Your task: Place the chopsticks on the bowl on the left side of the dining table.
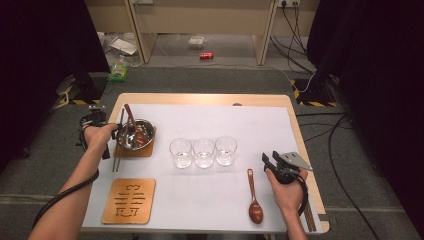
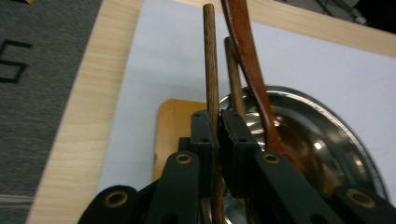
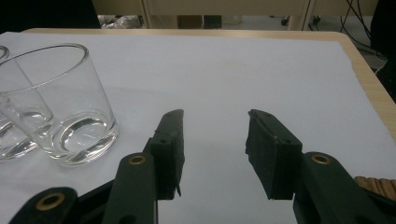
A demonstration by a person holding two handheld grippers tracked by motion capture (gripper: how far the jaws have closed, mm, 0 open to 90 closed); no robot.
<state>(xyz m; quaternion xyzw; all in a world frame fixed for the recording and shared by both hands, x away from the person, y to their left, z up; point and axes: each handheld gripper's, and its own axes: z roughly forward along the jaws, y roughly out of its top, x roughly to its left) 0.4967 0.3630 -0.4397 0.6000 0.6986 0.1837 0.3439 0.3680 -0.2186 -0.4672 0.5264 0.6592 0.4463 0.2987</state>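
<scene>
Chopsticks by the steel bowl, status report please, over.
Left tongs shut on one chopstick beside the bowl. Right tongs open, empty, near the glasses. Spoon in the bowl crowds the chopstick.

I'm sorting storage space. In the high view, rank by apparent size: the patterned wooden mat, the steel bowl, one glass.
1. Patterned wooden mat
2. Steel bowl
3. Glass; all three glasses look alike.

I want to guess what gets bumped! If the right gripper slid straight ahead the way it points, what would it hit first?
Probably nothing: the right gripper faces bare white paper, with the nearest glass off to its left.
</scene>
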